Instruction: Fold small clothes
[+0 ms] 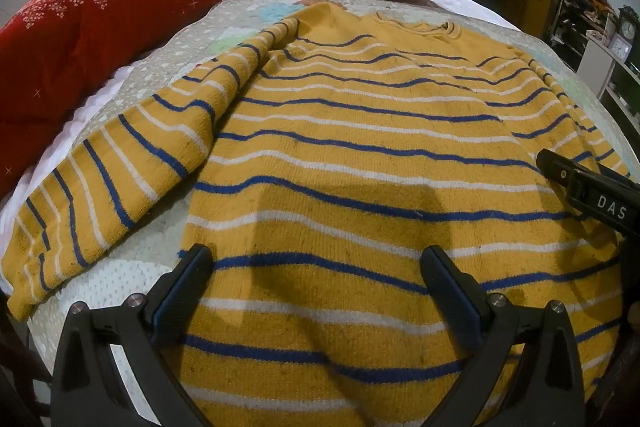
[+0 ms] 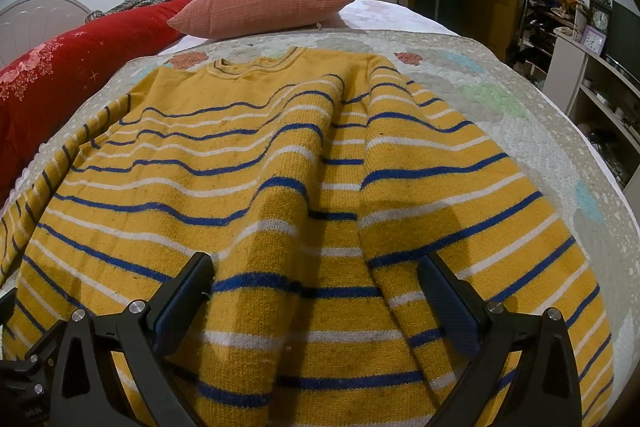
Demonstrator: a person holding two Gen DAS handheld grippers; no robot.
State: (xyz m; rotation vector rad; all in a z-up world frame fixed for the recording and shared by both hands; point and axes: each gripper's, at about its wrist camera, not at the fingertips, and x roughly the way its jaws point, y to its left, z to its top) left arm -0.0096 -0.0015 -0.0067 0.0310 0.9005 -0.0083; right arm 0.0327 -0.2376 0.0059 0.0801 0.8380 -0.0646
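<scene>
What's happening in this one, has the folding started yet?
A person holds a claw in each hand over a yellow striped sweater spread front-up on a quilted bed cover. The left claw and the right claw are both open above the hem end, gripping nothing. One sleeve lies along the body, the other angles outward. No fold is made yet.

The red quilt [image 1: 100, 27] walls off the bed's left side, and the pink pillow [image 2: 264, 5] blocks the head end (touching the mat [image 2: 500, 115]); the mat's right stretch lies open.
</scene>
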